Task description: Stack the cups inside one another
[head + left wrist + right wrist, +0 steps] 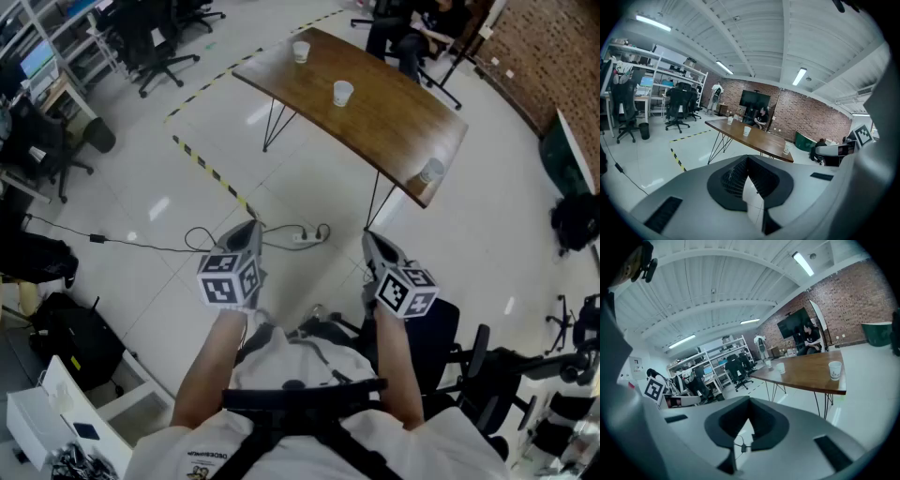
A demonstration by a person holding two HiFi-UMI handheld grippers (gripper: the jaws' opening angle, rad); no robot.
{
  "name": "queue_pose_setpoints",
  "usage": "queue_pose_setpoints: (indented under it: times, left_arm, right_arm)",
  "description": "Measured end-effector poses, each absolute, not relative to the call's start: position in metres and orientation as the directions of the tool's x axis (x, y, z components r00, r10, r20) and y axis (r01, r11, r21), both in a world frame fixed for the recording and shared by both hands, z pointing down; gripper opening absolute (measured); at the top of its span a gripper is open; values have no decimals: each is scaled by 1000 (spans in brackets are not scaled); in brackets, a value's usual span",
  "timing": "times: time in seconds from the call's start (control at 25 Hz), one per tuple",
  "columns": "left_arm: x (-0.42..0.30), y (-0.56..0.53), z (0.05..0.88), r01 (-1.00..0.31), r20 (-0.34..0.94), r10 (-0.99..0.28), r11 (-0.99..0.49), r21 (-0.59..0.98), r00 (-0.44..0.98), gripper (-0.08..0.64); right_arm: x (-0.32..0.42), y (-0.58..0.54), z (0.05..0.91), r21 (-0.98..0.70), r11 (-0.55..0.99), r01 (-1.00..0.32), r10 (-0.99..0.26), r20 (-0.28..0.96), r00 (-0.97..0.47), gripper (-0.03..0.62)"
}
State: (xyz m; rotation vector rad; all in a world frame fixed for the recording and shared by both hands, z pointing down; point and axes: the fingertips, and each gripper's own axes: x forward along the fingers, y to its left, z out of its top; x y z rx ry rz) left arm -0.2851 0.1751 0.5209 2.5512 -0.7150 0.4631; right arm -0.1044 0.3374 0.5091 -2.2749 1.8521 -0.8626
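Note:
Three white paper cups stand apart on a brown wooden table (384,117) some way ahead: a far cup (300,52), a middle cup (343,92) and a near cup (431,171) at the table's corner. Both grippers are held over the floor, well short of the table, and point toward it. My left gripper (251,226) is shut with nothing between its jaws; the left gripper view shows its tips (747,159) meeting below the cups (746,131). My right gripper (369,237) is also shut and empty, with the near cup (835,370) beyond it.
A power strip with cables (306,236) lies on the floor just ahead of the grippers. Yellow-black tape (212,171) runs across the floor left of the table. A person (412,37) sits behind the table. Office chairs (155,42) stand far left, another chair (469,361) near right.

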Motion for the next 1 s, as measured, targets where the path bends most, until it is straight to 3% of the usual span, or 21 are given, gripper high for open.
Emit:
queue_pose_setpoints:
  times: [1.0]
  left_arm:
    - [-245, 218, 537, -610, 491, -436, -742, 278, 754, -8]
  right_arm:
    - [-51, 363, 544, -464, -220, -858, -925, 379, 33, 14]
